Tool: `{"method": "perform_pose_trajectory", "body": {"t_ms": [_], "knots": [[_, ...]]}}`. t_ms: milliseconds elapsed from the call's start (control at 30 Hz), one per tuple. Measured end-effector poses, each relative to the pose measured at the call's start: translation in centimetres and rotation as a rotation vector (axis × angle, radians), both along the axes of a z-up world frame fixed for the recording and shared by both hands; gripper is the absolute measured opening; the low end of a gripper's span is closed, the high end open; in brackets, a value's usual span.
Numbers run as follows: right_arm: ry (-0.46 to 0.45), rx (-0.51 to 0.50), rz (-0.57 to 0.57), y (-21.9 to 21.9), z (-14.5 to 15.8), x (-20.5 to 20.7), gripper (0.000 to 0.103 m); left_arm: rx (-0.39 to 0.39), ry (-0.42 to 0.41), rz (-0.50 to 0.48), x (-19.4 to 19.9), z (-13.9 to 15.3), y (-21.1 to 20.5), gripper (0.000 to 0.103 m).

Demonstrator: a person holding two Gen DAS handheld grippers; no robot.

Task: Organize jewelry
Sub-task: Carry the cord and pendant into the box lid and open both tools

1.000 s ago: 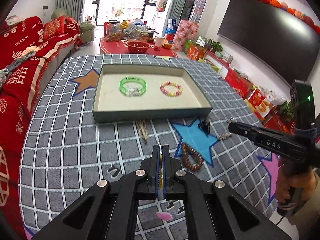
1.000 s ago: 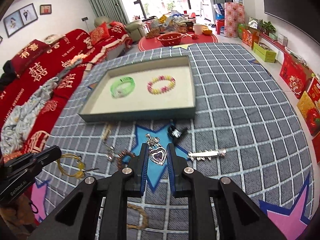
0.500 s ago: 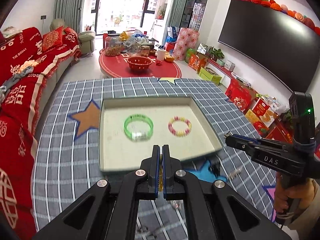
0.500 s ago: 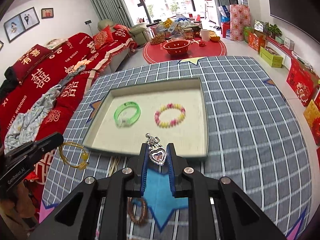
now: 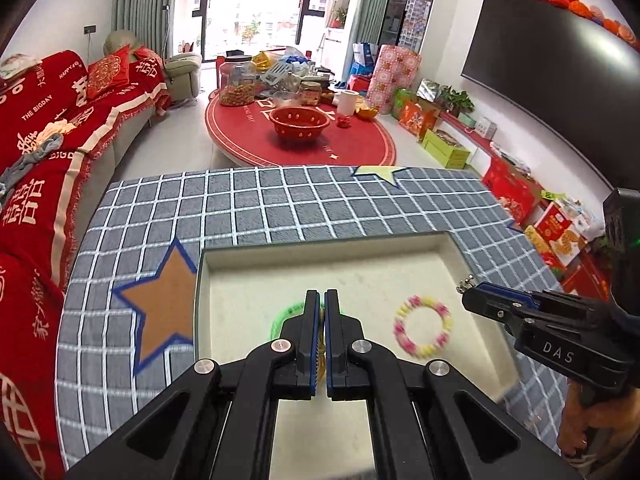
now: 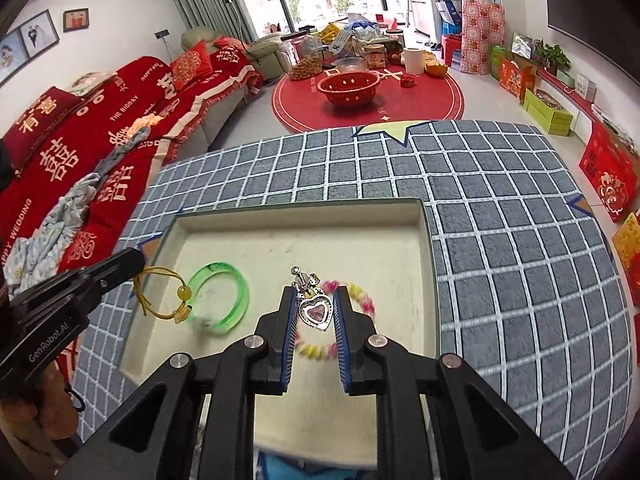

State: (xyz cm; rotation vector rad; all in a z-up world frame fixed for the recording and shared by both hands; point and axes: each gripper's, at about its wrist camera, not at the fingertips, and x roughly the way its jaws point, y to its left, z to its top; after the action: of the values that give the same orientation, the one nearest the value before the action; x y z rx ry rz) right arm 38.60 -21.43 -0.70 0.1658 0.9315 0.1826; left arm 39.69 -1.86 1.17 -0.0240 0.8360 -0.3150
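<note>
- the left gripper [image 5: 321,300], low in the middle of its view, is clenched on a thin yellow cord bracelet [image 6: 164,292].
- the right gripper [image 6: 316,300] pinches a heart pendant [image 6: 316,312] over the tray [image 6: 426,248].

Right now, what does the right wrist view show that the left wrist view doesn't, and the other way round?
Only the right wrist view shows the heart pendant clamped face-on in the right tongs, and the yellow cord bracelet hanging from the left tongs. Only the left wrist view shows the wall screen and the brown star. Both show the tray, green bangle and pink-yellow bead bracelet.
</note>
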Motion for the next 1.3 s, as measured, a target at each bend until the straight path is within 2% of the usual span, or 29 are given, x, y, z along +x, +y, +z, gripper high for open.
{"method": "perform_pose_trajectory", "body": {"t_ms": [300, 433, 667, 700, 733, 900, 1167, 1200, 1233, 1267, 1300], "knots": [[0.066, 0.006, -0.047, -1.0, -3.6, 4.8, 0.02, 0.054, 0.046, 0.027, 3.2, -3.6, -0.5, 0.015], [0.091, -0.007, -0.057, -1.0, -5.0, 5.5, 0.02, 0.049, 0.036, 0.045, 3.2, -4.0, -0.3, 0.015], [0.091, -0.032, -0.068, -0.8, -5.8, 5.6, 0.021, 0.133, 0.039, 0.084, 3.3, -4.9, -0.9, 0.016], [0.092, -0.033, -0.065, -0.8, -5.8, 5.5, 0.026, 0.138, 0.037, 0.088, 3.3, -4.9, -0.9, 0.016], [0.093, -0.024, -0.064, -0.8, -5.7, 5.5, 0.036, 0.139, 0.034, 0.091, 3.2, -4.9, -1.0, 0.016], [0.064, 0.039, -0.051, -0.8, -4.5, 4.6, 0.058, 0.14, 0.022, 0.089, 2.7, -4.5, -1.0, 0.016], [0.026, 0.101, -0.08, -2.0, -2.3, 2.5, 0.059, 0.134, -0.004, 0.092, 1.8, -3.5, -0.8, 0.016], [0.027, 0.109, -0.086, -2.3, -2.2, 2.2, 0.06, 0.135, -0.011, 0.09, 1.6, -3.3, -0.9, 0.016], [0.028, 0.115, -0.088, -2.5, -2.0, 1.9, 0.066, 0.136, -0.016, 0.09, 1.5, -3.1, -0.9, 0.016], [0.03, 0.117, -0.084, -2.6, -1.9, 1.5, 0.07, 0.134, -0.018, 0.092, 1.3, -2.9, -0.8, 0.029], [0.031, 0.116, -0.078, -2.6, -1.8, 1.1, 0.079, 0.133, -0.016, 0.095, 1.2, -2.7, -0.8, 0.084]]}}
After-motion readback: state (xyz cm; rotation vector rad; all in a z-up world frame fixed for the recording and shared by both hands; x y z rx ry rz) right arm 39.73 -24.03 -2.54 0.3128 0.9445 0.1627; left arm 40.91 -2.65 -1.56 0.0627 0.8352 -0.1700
